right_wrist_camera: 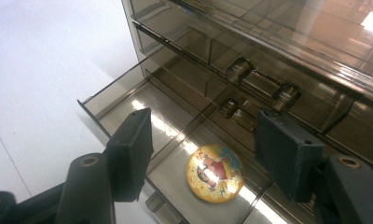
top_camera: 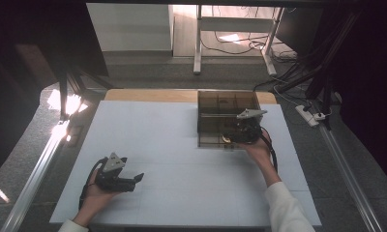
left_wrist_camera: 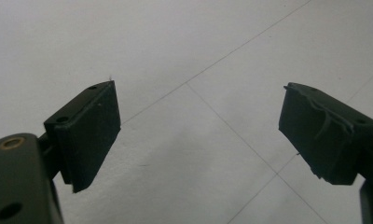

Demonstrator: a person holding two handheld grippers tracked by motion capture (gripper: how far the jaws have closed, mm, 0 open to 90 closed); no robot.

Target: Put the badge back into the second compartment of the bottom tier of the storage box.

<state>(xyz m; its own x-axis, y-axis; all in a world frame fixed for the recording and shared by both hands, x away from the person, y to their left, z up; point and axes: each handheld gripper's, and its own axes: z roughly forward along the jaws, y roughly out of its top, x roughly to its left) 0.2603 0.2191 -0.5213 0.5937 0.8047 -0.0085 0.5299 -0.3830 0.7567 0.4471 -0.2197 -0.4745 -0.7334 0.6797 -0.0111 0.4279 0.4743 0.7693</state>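
A smoky transparent drawer cabinet [top_camera: 225,102] [right_wrist_camera: 287,42] stands at the far right of the white table [top_camera: 157,130]. Its bottom drawer [right_wrist_camera: 111,95] is pulled out. A round yellow and red badge [right_wrist_camera: 214,172] [top_camera: 226,139] lies flat on the drawer floor. My right gripper [right_wrist_camera: 203,123] [top_camera: 231,136] hangs just above the drawer, open, with the badge below the gap and not touched by either pad. My left gripper [left_wrist_camera: 198,109] [top_camera: 136,179] rests low at the near left, open, with bare table [left_wrist_camera: 175,42] between its pads.
The cabinet's upper drawers [right_wrist_camera: 264,84] are pushed in, handles facing me. A wooden strip [top_camera: 148,95] runs along the table's far edge. Metal frame rails [top_camera: 37,164] flank the table, and cables and a power strip [top_camera: 308,115] lie on the floor at the right.
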